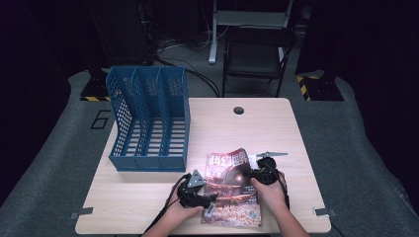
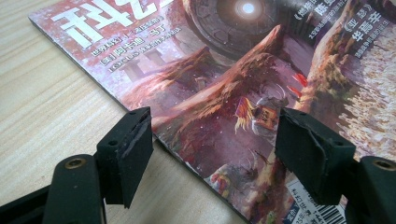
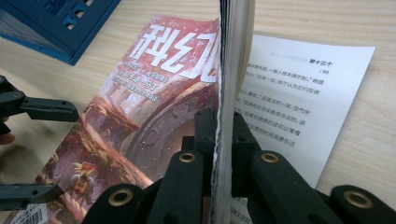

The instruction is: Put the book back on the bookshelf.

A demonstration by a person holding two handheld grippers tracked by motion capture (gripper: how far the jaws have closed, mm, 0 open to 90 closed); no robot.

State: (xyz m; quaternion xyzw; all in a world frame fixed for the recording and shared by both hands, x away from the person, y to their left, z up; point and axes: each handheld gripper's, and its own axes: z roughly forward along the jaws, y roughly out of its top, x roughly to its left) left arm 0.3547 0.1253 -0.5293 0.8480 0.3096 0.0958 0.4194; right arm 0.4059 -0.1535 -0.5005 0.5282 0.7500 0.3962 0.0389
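Observation:
A magazine [image 1: 232,192] with a red illustrated cover lies near the table's front edge. My left gripper [image 1: 210,203] sits at its left side, open. In the left gripper view its jaws [image 2: 212,140] straddle the cover's [image 2: 243,70] lower left edge without touching it. My right gripper [image 1: 253,175] is at the magazine's right side. In the right gripper view it [image 3: 229,135] is shut on a thick bundle of pages [image 3: 233,56] with the cover [image 3: 140,107], lifted on edge. A printed white page [image 3: 299,102] lies flat beneath. The left gripper [image 3: 67,149] shows at that view's left.
A blue three-slot file holder [image 1: 148,118] stands on the left of the wooden table [image 1: 276,128], close behind the magazine. A cable hole [image 1: 238,110] is at the table's back edge. A dark chair [image 1: 257,54] stands beyond the table.

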